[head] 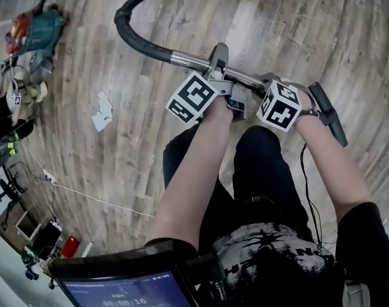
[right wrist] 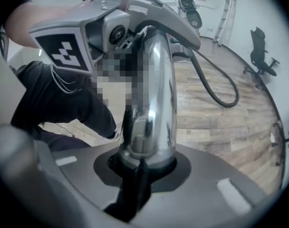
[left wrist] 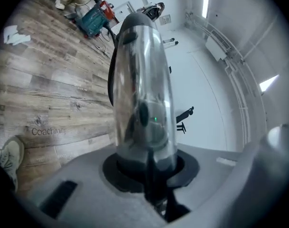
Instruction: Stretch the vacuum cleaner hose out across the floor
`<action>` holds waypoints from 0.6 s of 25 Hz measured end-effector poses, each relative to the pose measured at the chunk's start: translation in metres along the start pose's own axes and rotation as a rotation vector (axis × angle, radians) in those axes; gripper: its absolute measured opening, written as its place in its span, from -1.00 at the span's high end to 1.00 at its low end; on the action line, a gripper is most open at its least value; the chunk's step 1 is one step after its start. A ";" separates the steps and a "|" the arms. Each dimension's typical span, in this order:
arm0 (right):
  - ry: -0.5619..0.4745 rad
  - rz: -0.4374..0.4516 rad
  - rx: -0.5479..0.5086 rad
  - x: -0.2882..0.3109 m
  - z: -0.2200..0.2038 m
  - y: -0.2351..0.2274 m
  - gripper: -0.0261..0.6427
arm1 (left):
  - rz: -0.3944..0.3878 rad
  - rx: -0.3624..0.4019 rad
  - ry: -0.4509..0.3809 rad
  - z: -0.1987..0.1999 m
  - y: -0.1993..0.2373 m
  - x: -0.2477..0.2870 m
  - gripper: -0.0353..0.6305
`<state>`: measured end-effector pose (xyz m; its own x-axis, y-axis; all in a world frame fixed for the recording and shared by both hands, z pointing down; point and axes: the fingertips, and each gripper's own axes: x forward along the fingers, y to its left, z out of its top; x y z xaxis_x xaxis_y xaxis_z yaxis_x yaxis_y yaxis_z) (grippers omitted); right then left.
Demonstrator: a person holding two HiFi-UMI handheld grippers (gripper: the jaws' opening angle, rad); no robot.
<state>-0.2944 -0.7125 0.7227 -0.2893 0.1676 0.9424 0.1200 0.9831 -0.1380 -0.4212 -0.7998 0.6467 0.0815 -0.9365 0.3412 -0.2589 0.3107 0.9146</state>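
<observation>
The vacuum cleaner's black hose (head: pixel 134 34) curves in from the top of the head view and joins a chrome tube (head: pixel 188 60) held above the wooden floor. My left gripper (head: pixel 218 66) is shut on that tube near its middle. The right gripper (head: pixel 269 82) is shut on it further right, beside a black end piece (head: pixel 329 115). In the left gripper view the chrome tube (left wrist: pixel 142 80) rises straight out of my clamped left gripper (left wrist: pixel 149 175). The right gripper view shows the tube (right wrist: pixel 156 94) in my right gripper (right wrist: pixel 144 167), and the hose (right wrist: pixel 216 87) looping over the floor behind.
A teal and red machine (head: pixel 31 31) lies among clutter at the far left. A white paper scrap (head: pixel 103 112) and a thin white cable (head: pixel 86 194) lie on the floor. An office chair (right wrist: pixel 261 51) and a ladder (right wrist: pixel 225 15) stand by the wall.
</observation>
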 end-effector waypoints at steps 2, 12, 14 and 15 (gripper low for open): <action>0.008 -0.068 -0.003 -0.046 0.007 0.012 0.60 | 0.010 0.009 0.043 -0.002 -0.044 -0.017 0.70; -0.004 -0.073 0.220 -0.252 0.031 0.062 0.69 | -0.109 0.096 0.170 -0.012 -0.243 -0.071 0.62; -0.035 -0.054 0.265 -0.277 0.039 0.070 0.69 | -0.179 0.145 0.186 -0.010 -0.276 -0.078 0.59; -0.046 -0.047 0.286 -0.287 0.043 0.075 0.69 | -0.207 0.139 0.196 -0.009 -0.289 -0.082 0.59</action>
<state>-0.2429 -0.6835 0.4291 -0.3315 0.1183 0.9360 -0.1651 0.9695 -0.1810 -0.3441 -0.8115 0.3561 0.3263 -0.9241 0.1987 -0.3459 0.0789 0.9350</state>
